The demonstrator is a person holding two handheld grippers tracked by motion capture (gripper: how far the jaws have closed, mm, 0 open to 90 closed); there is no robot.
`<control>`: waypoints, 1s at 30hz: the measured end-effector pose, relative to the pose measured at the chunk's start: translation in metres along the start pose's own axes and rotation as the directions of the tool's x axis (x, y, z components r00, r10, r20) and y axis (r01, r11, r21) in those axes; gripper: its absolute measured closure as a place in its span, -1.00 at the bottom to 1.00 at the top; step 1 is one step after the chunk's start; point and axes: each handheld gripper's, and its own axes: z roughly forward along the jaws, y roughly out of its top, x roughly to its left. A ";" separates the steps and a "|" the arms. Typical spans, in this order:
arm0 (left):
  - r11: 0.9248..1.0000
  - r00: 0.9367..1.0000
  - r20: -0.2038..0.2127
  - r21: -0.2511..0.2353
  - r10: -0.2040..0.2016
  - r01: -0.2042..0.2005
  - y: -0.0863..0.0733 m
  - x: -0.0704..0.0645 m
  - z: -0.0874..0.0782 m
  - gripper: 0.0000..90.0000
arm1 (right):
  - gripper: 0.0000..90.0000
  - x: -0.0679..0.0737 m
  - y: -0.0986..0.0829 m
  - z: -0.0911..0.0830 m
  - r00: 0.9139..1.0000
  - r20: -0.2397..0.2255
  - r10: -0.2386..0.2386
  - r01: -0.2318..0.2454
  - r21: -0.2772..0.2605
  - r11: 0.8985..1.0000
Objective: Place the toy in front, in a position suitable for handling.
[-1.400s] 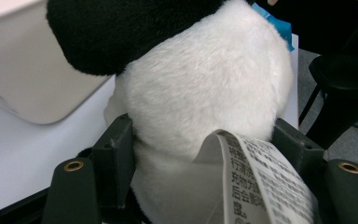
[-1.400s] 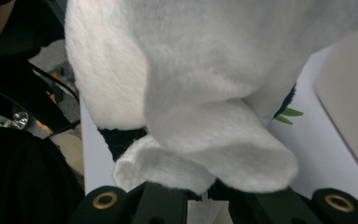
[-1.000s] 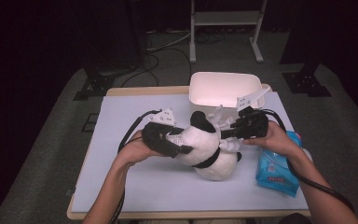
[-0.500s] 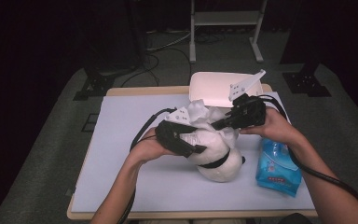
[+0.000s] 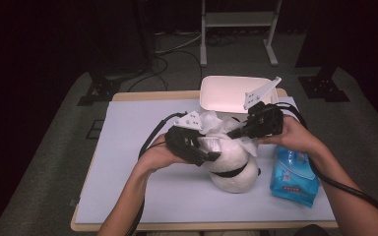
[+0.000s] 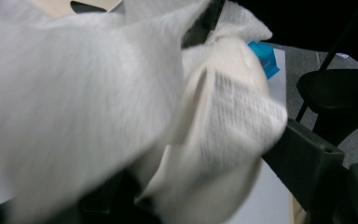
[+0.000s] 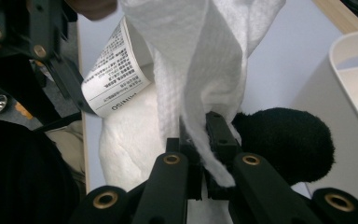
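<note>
The left gripper (image 5: 211, 156) sits at the left of the plush toy (image 5: 234, 169), and its jaws are clamped on the toy's printed tag (image 7: 116, 77), holding it out from the white body. In the left gripper view the tag (image 6: 242, 121) lies close before the camera with the paper towel (image 6: 74, 93) draped over it. The towel (image 5: 211, 123) hangs above the toy in the middle of the table (image 5: 128, 196), and the right gripper (image 7: 200, 135) has its jaws pressed together on a fold of it — just in front of the toy's black ear (image 7: 284, 140).

The risk I see is tearing: the towel is thin, and a hard pull against the pinched fold could rip it. The tag could also slide out of the left jaws if the toy rolls — it rests loosely, near the blue wipes pack (image 5: 293, 177) and the white tray (image 5: 226, 93).
</note>
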 end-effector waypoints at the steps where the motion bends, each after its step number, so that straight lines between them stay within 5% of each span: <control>1: 1.000 1.000 -0.001 -0.002 -0.005 0.005 -0.001 0.001 -0.001 -0.51 | 0.92 -0.001 -0.002 -0.002 1.000 0.003 0.007 -0.007 -0.003 1.000; 22: 0.994 0.992 0.061 0.027 -0.106 0.105 -0.037 0.015 0.027 -0.57 | 0.92 -0.005 -0.031 -0.026 0.997 0.044 0.057 -0.056 -0.021 0.998; 30: 0.990 0.981 0.131 0.027 -0.140 0.138 -0.048 0.018 0.050 -0.60 | 0.92 -0.003 -0.032 -0.027 0.998 0.041 0.050 -0.049 -0.021 0.999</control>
